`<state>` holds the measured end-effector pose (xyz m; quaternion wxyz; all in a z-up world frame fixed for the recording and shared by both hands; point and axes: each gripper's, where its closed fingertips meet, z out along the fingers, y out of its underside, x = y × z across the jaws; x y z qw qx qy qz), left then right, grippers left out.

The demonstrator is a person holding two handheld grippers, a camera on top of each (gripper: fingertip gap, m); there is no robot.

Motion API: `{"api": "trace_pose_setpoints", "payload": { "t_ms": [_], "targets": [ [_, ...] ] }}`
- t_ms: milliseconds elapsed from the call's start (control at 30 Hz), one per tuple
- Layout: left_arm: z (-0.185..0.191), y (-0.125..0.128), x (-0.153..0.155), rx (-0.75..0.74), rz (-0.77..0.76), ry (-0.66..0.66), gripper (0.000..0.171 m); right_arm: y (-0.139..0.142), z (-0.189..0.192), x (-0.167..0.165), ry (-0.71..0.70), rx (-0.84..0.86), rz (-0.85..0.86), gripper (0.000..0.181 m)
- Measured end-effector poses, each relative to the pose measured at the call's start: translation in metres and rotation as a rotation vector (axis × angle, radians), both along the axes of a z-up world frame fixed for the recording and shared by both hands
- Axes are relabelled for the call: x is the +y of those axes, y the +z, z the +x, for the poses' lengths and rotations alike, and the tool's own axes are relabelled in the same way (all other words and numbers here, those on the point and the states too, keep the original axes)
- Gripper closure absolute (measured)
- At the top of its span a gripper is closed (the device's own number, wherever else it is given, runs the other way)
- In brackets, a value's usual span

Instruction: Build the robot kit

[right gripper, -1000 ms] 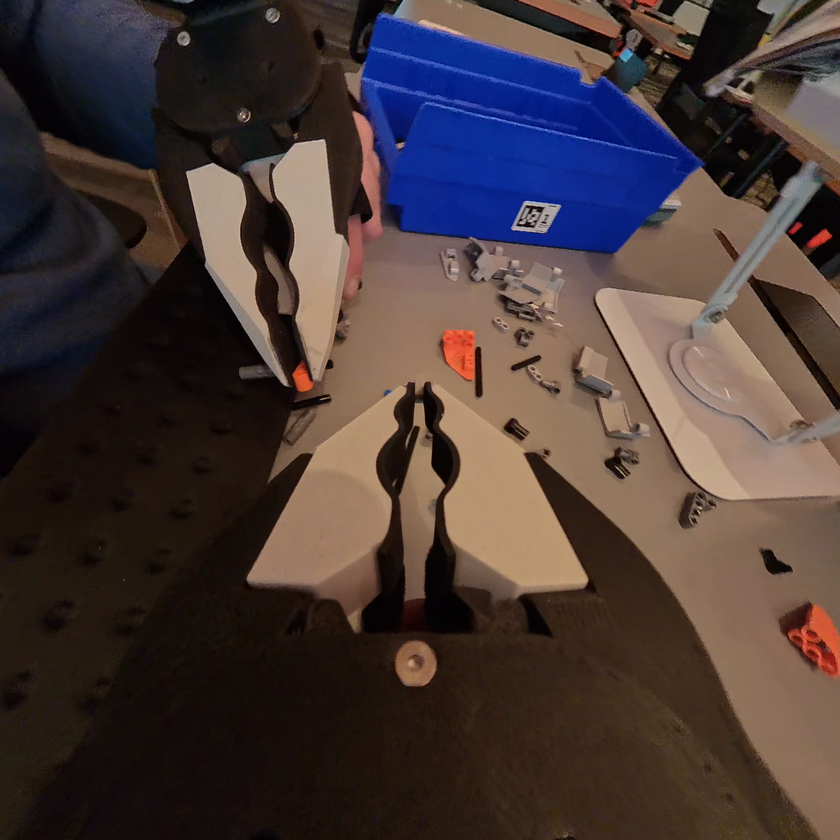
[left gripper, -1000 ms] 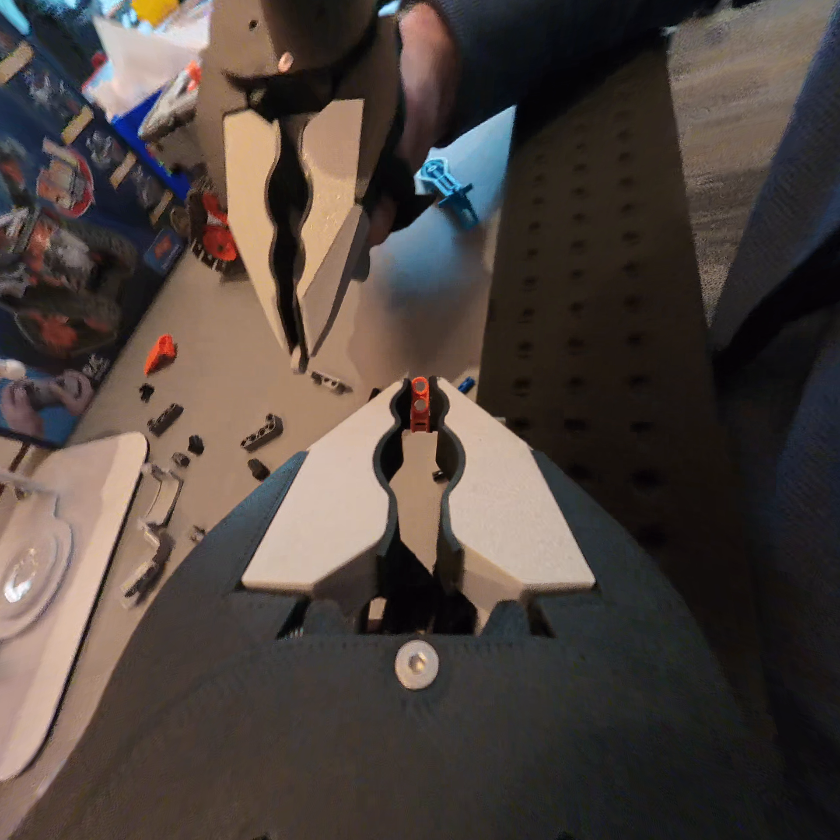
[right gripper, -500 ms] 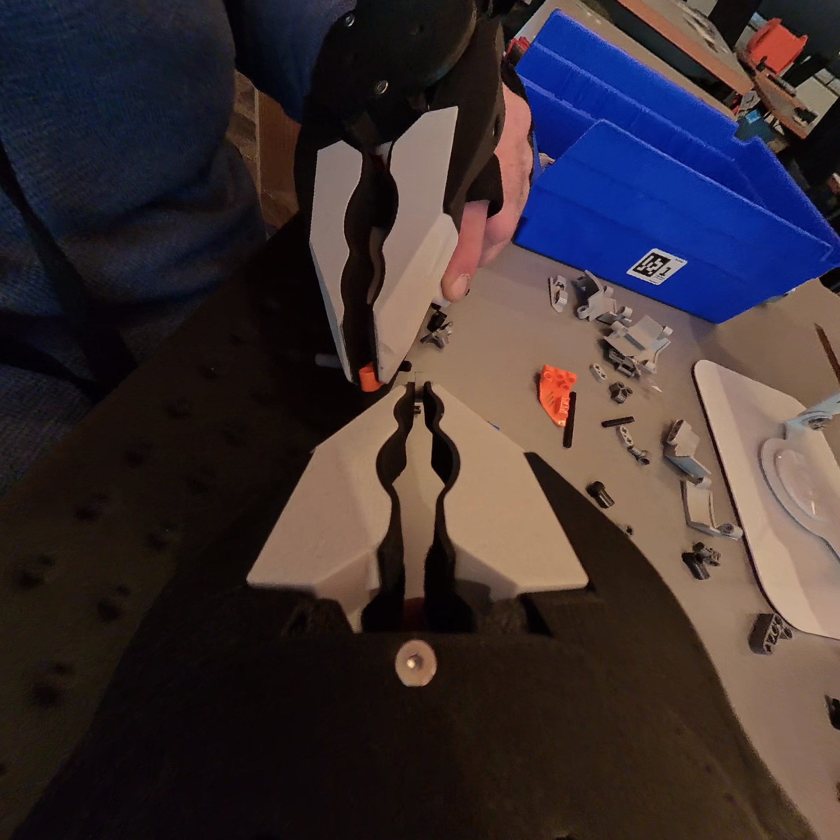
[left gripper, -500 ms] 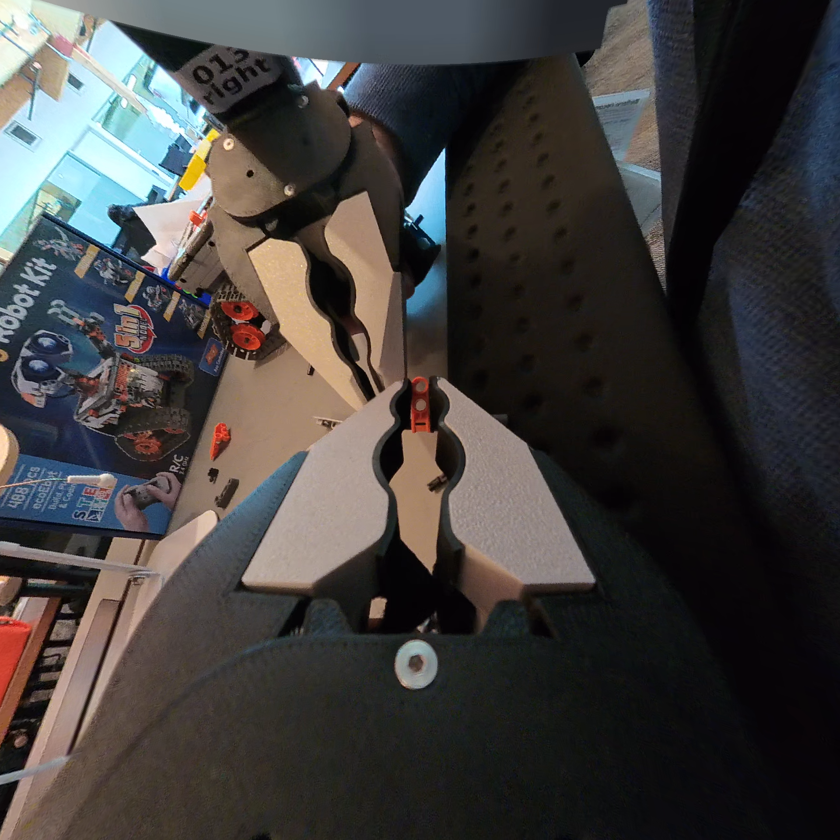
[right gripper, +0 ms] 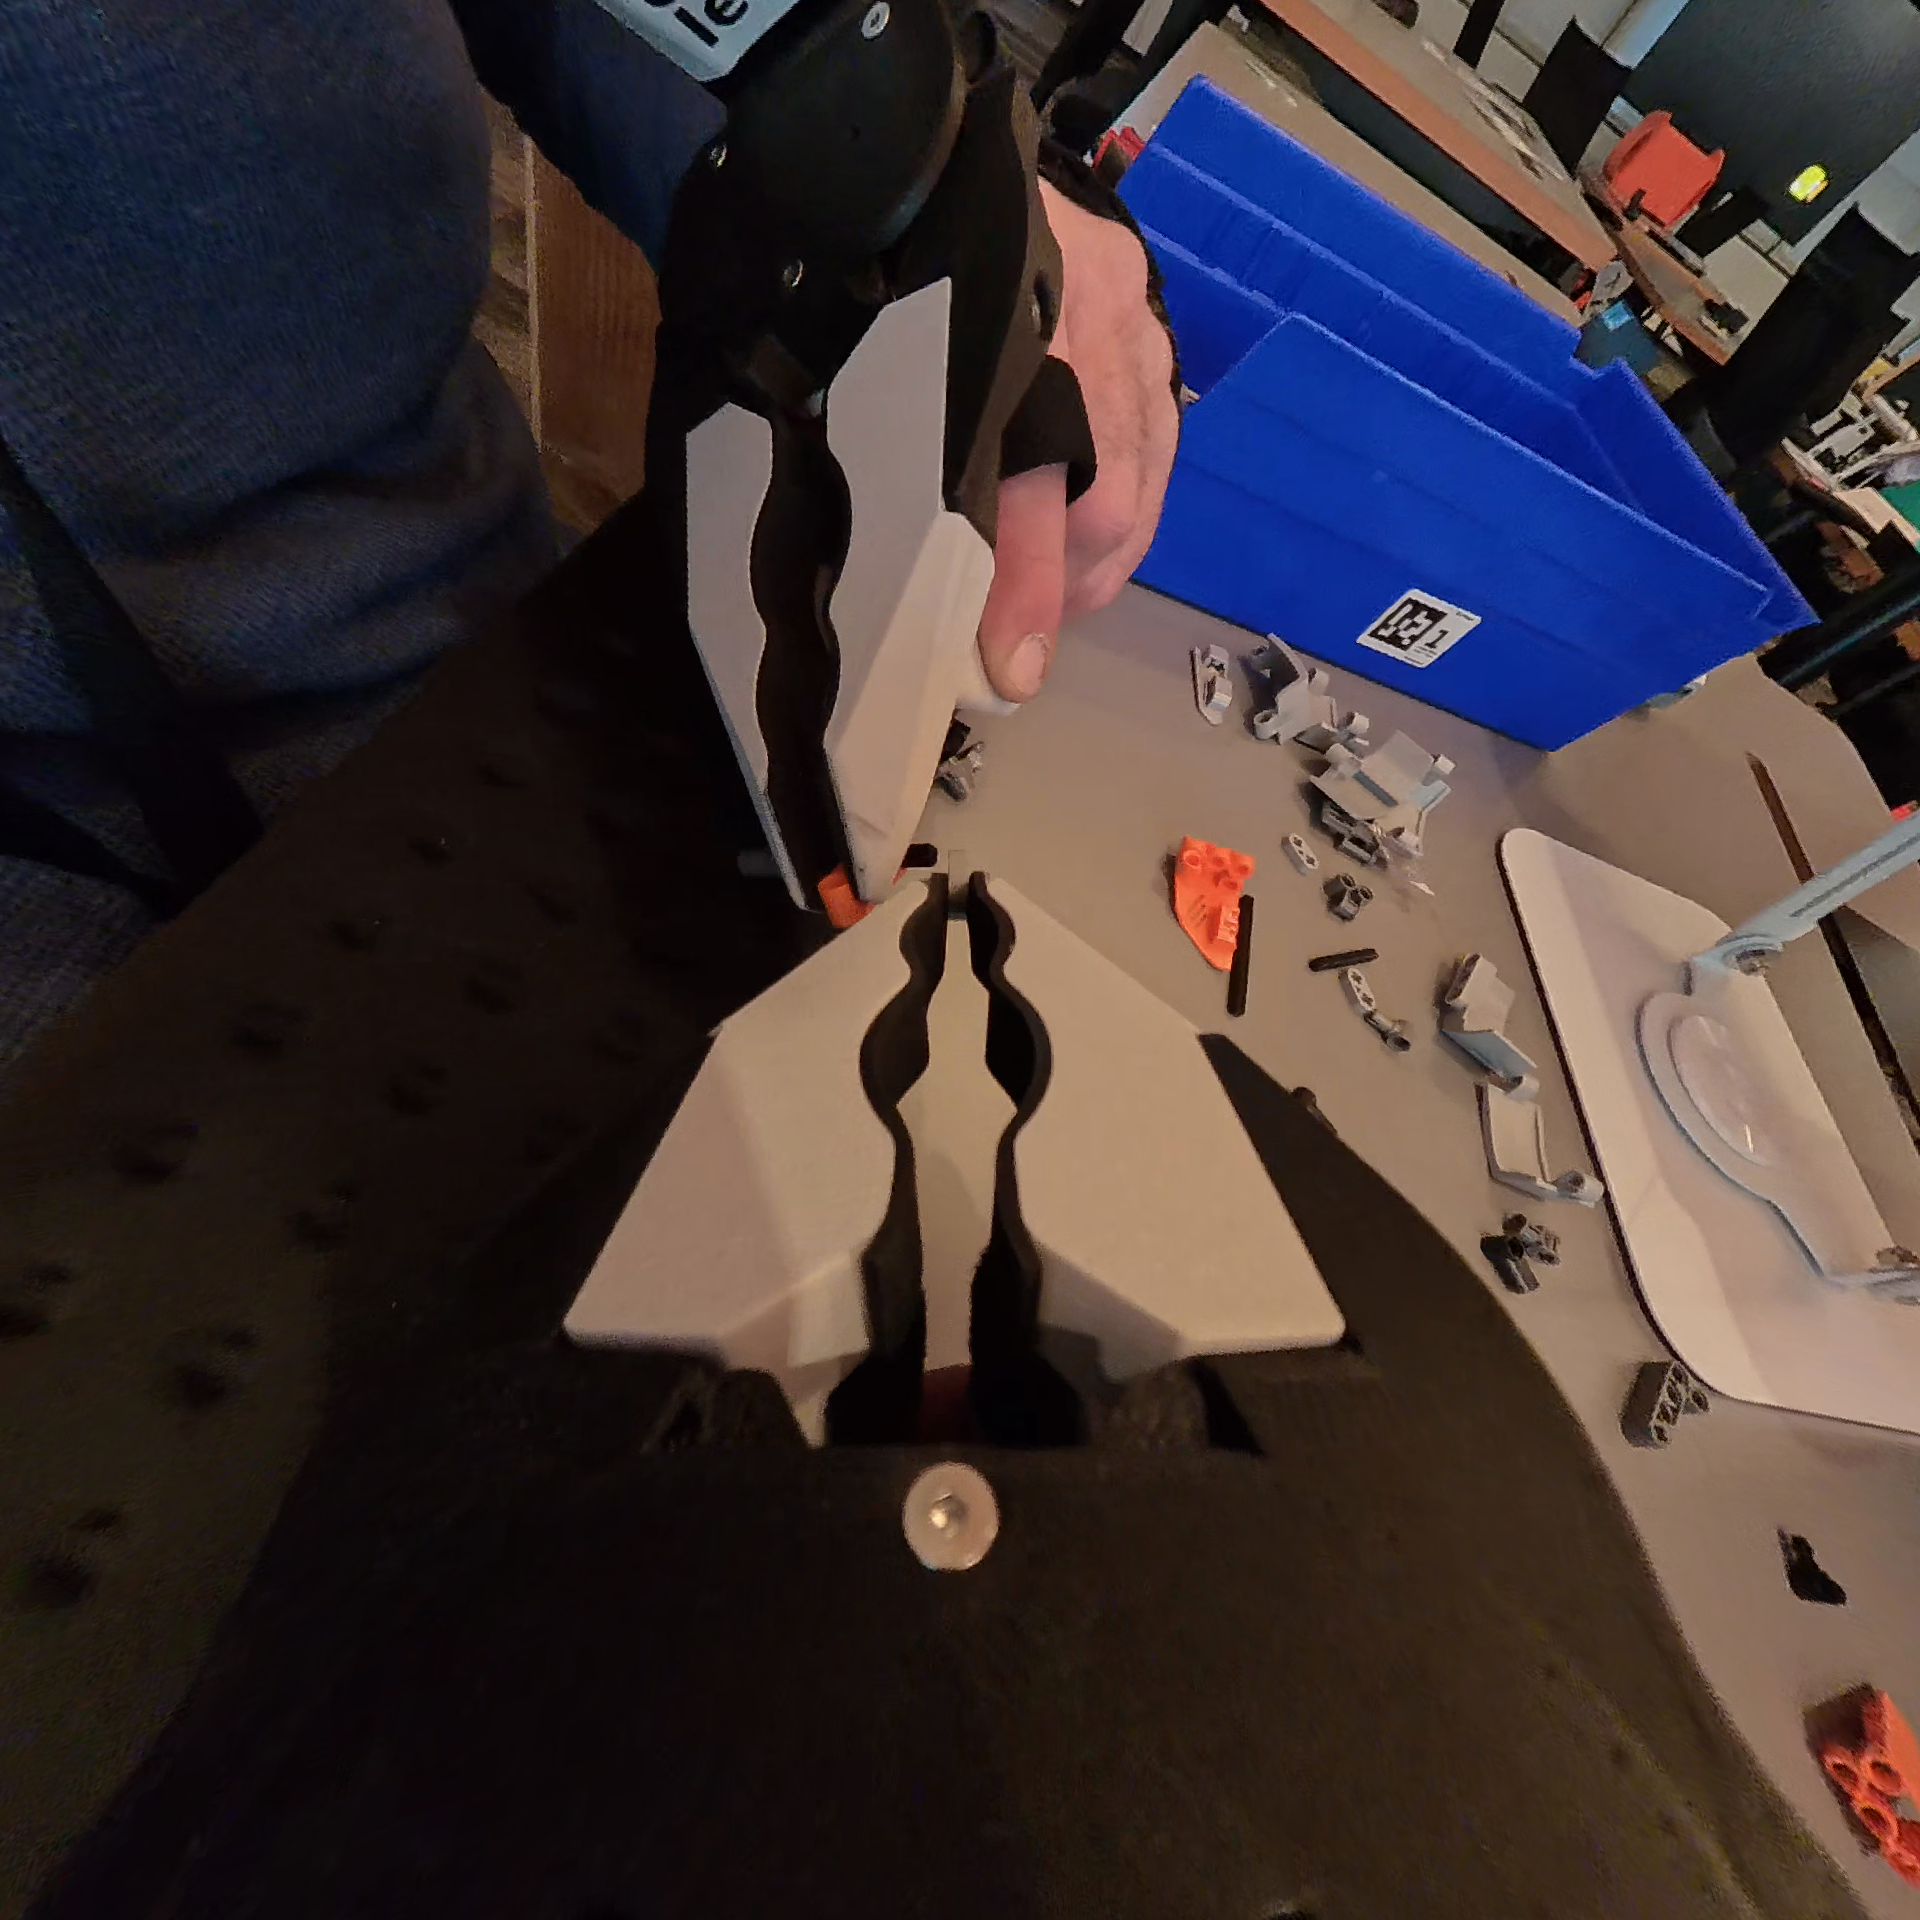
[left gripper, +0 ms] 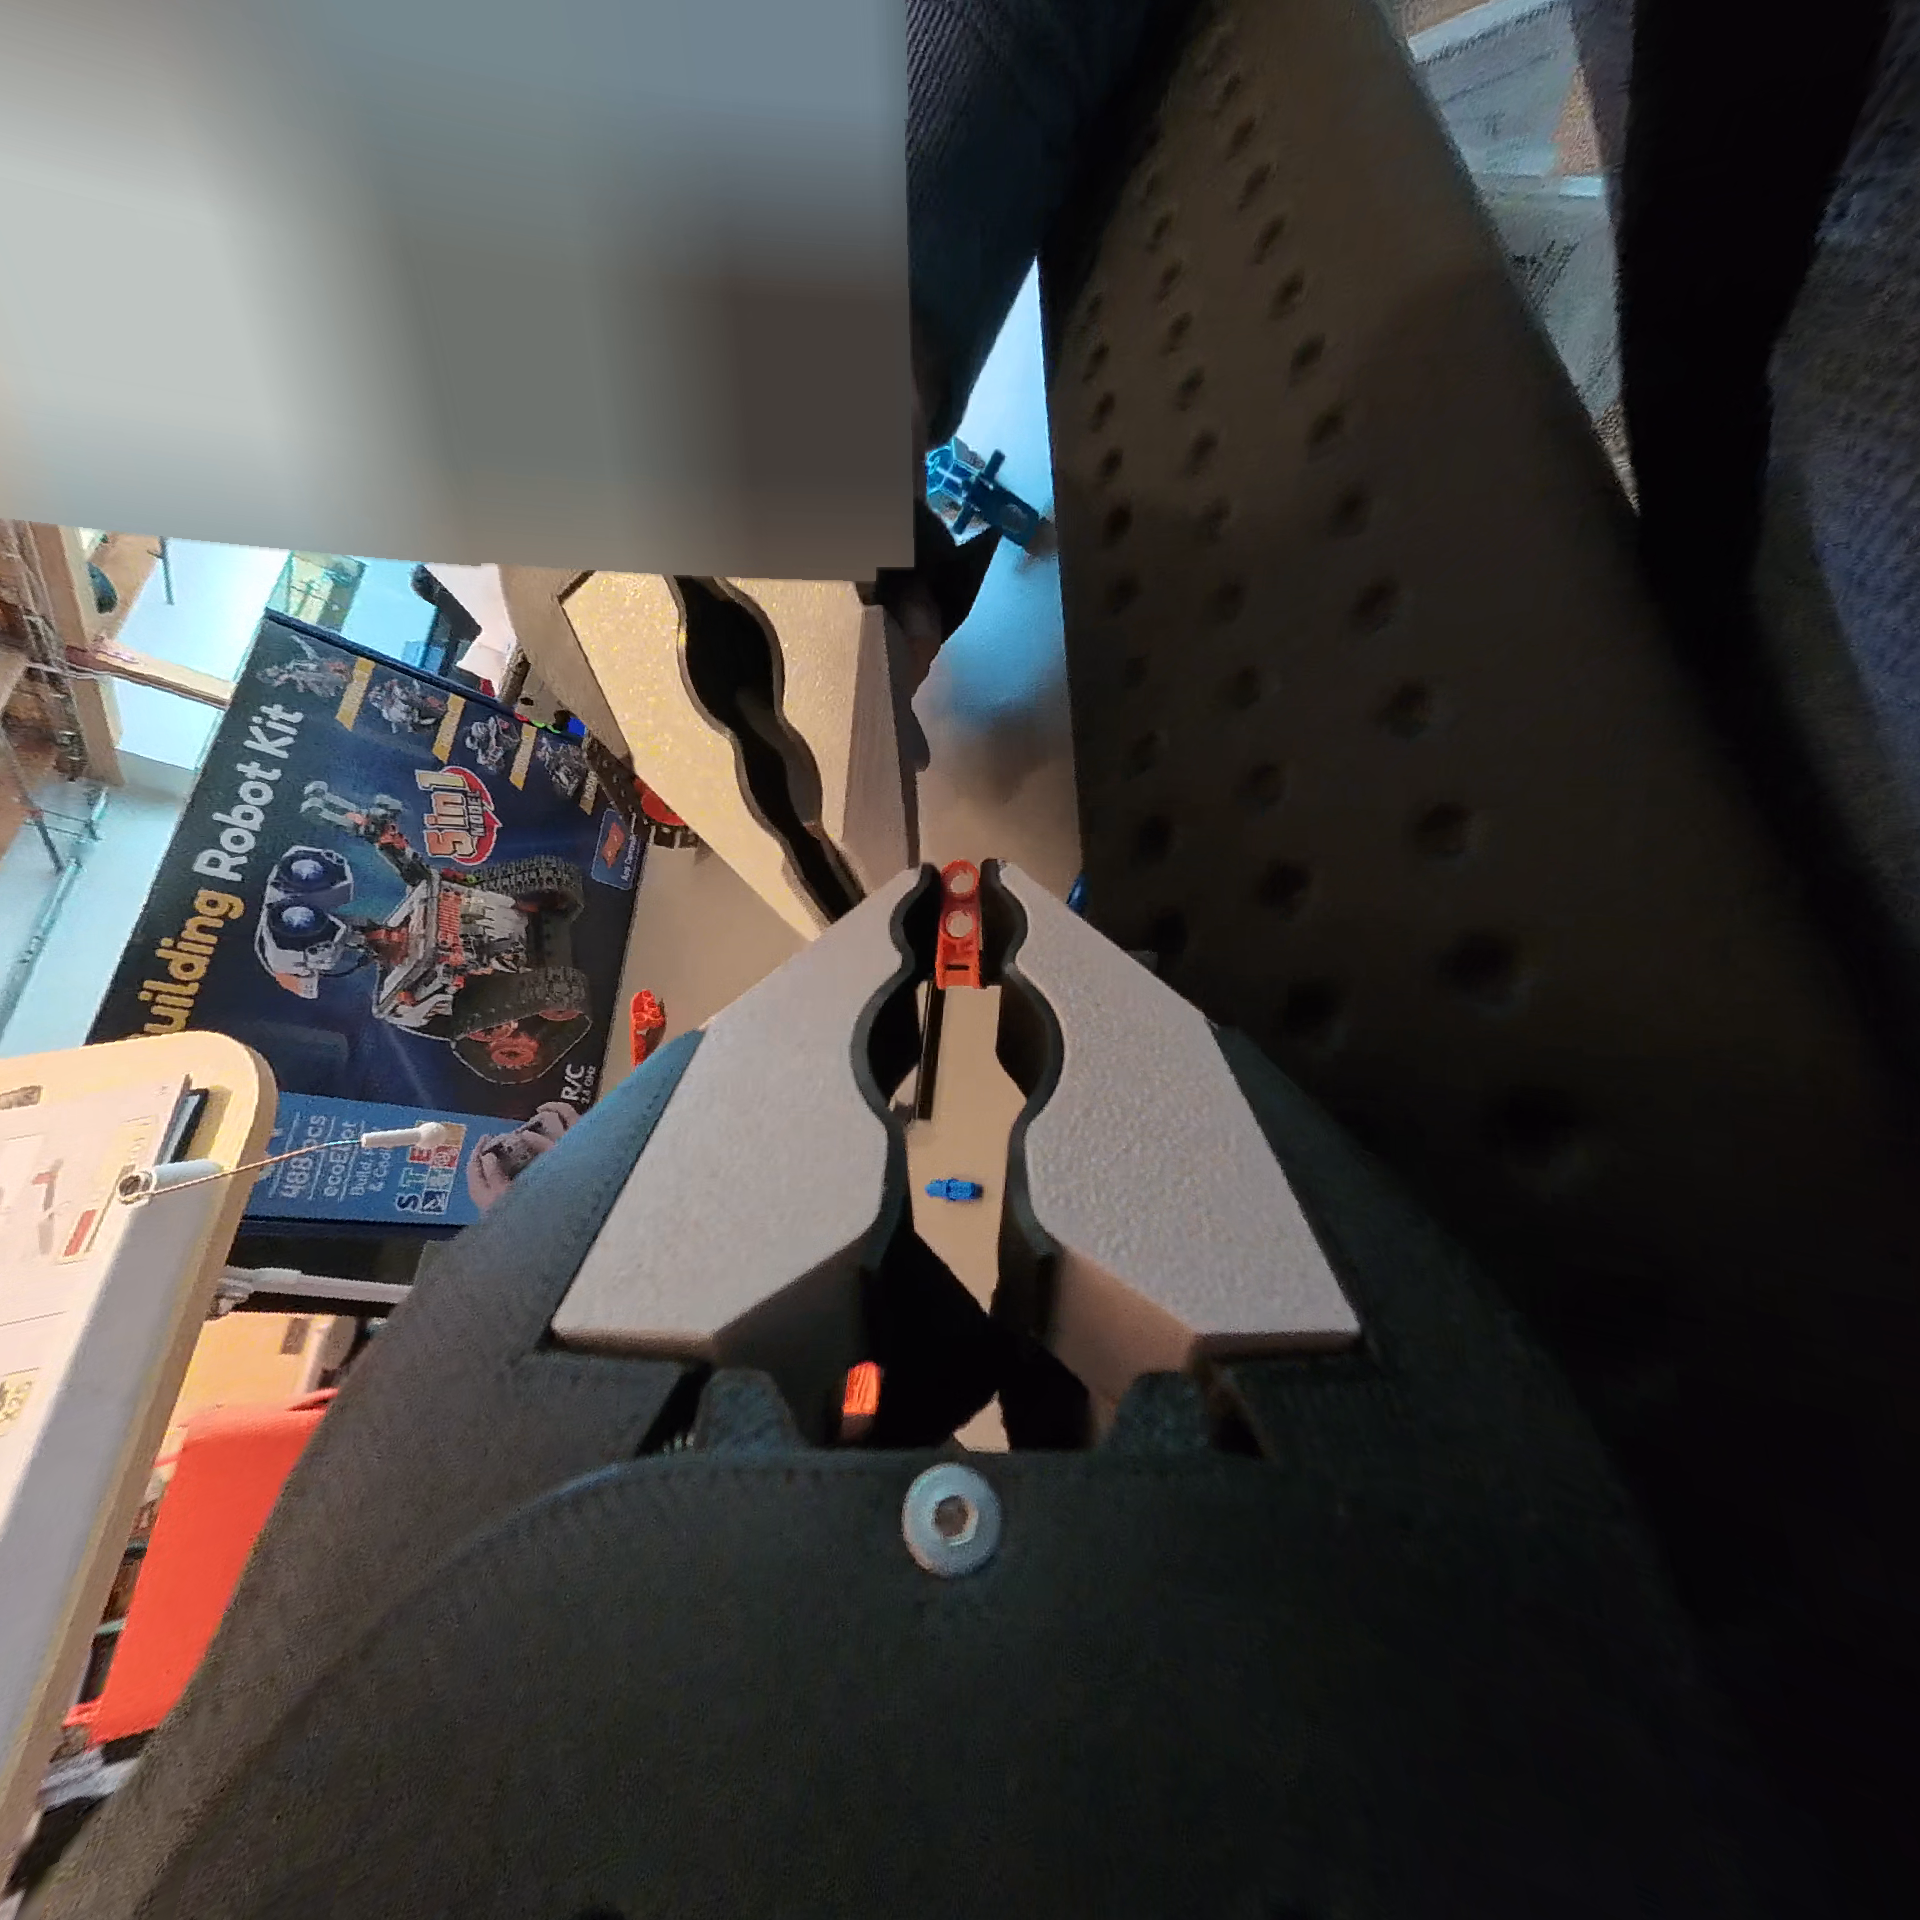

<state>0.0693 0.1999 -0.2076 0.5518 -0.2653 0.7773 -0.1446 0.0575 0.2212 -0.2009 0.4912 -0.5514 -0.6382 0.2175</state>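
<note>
My left gripper (left gripper: 961, 883) is shut on a small orange beam with holes (left gripper: 958, 925), which stands upright between the tips. In the right wrist view the left gripper (right gripper: 844, 902) hangs tip-down in a person's hand, with the orange beam (right gripper: 836, 896) showing at its tip. My right gripper (right gripper: 956, 885) is shut on a small thin pin (right gripper: 954, 864), too small to make out well. Its tip sits right beside the orange beam, nearly touching it. In the left wrist view the right gripper (left gripper: 847, 896) comes in from the upper left.
Blue bins (right gripper: 1403, 499) stand at the back. Loose grey parts (right gripper: 1371, 779), an orange panel (right gripper: 1205, 894) and a white magnifier base (right gripper: 1621, 1039) lie on the grey table. A black perforated board (right gripper: 364, 1039) lies along the person's side. A kit box (left gripper: 364, 935) stands on the left. Less than 4 cm separates the two grippers' tips.
Both grippers have risen from the table and closed in on each other. Their tips were well apart and now almost meet. Each has kept its grip.
</note>
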Motion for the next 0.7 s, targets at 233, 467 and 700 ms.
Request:
{"api": "trace_pose_setpoints", "payload": {
  "t_ms": [233,467,700],
  "targets": [
    [-0.002,-0.001,-0.005,-0.020,0.042,-0.024,0.165,0.002,-0.004,-0.009,0.039,0.000,0.067,0.180],
    [-0.004,0.000,-0.008,-0.031,0.058,-0.039,0.164,0.002,-0.006,-0.012,0.068,0.012,0.116,0.180],
    [-0.006,0.000,-0.010,-0.040,0.060,-0.063,0.164,0.002,-0.009,-0.014,0.090,0.013,0.204,0.180]
  ]
}}
